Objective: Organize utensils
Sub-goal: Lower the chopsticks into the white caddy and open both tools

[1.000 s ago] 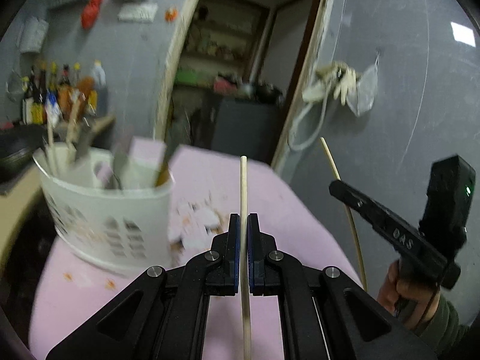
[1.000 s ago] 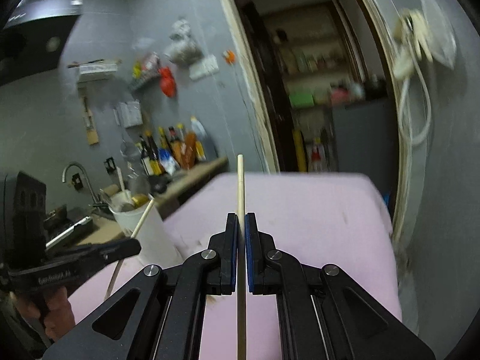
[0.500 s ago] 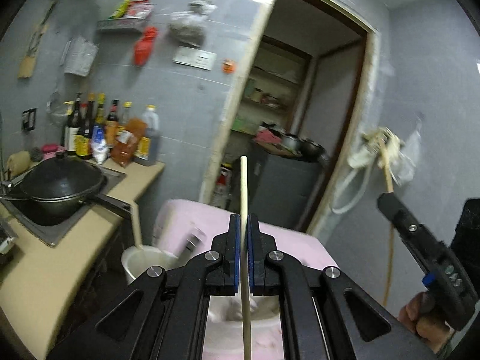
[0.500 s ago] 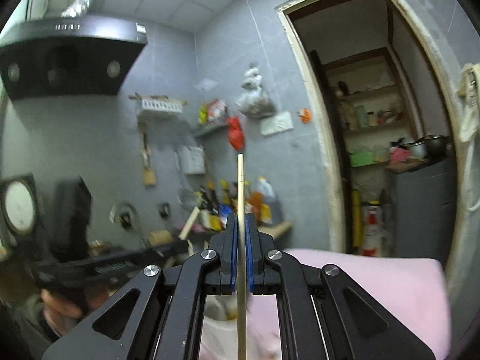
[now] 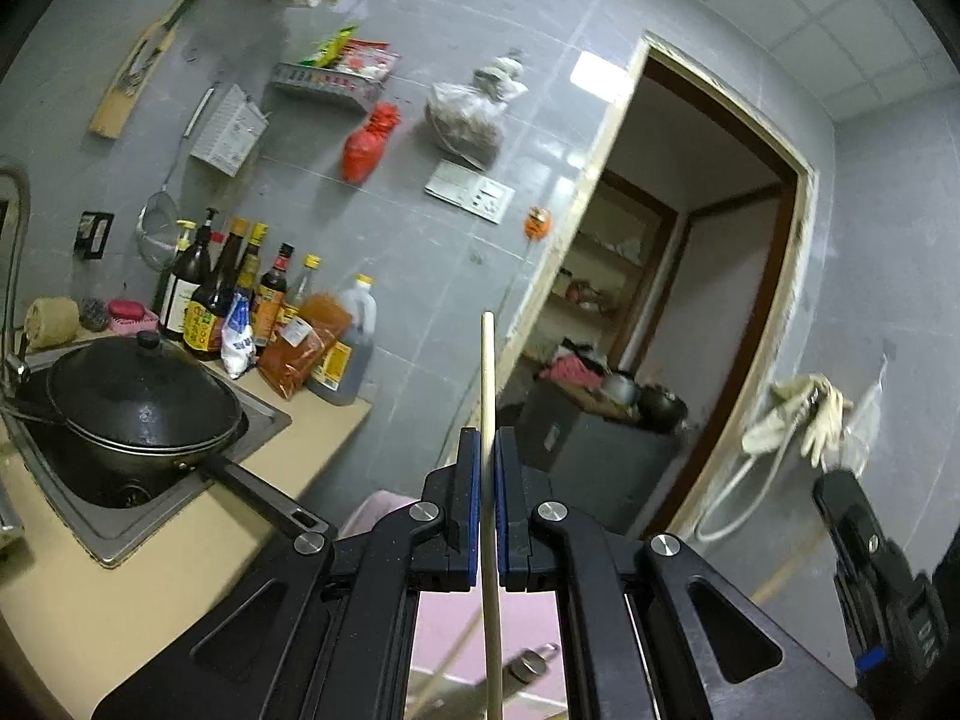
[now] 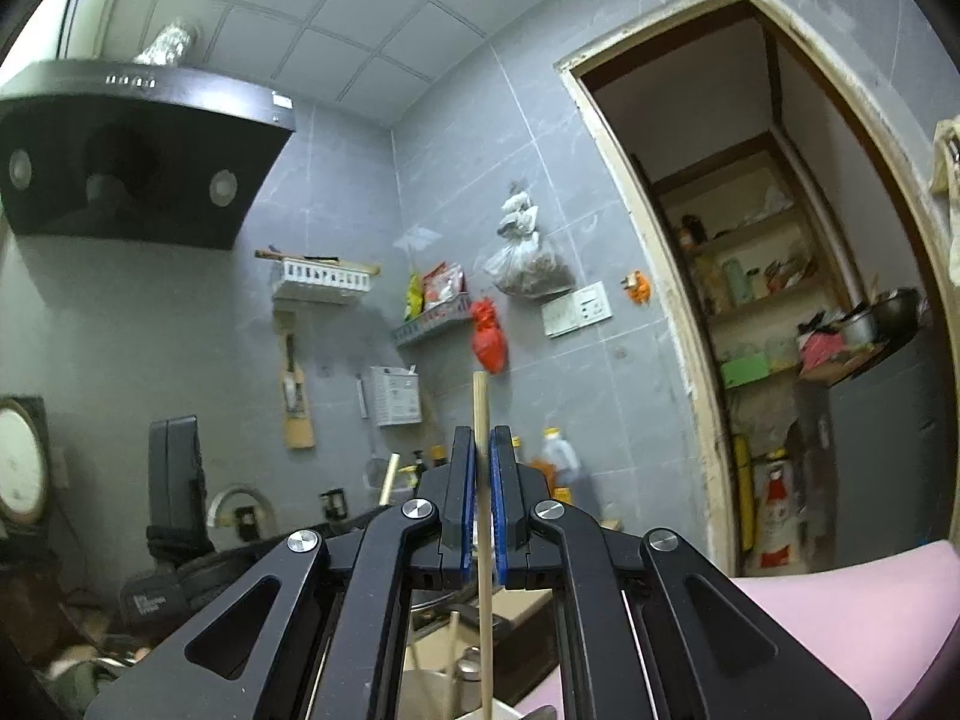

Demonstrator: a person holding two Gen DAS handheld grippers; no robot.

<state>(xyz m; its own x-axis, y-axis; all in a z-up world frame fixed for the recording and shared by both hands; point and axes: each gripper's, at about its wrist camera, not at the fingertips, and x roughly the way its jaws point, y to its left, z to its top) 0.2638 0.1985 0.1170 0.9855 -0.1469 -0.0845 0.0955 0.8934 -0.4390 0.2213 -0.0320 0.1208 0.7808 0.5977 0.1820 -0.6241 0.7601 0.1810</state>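
Lidded black wok (image 5: 141,399) left of the left gripper (image 5: 487,468), pink table (image 6: 864,606) right of the right gripper (image 6: 483,468); each clamps a pale wooden chopstick (image 5: 487,372) (image 6: 480,402), both tilted higher than before.

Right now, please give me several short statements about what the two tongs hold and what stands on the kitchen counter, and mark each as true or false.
1. The left tongs are shut on a wooden chopstick. True.
2. The right tongs are open and hold nothing. False: they are shut on a second wooden chopstick.
3. A black wok with its lid on sits in the counter's recess. True.
4. The sauce bottles stand in the doorway. False: they stand on the counter against the grey tiled wall.
5. A red bag hangs on the wall. True.
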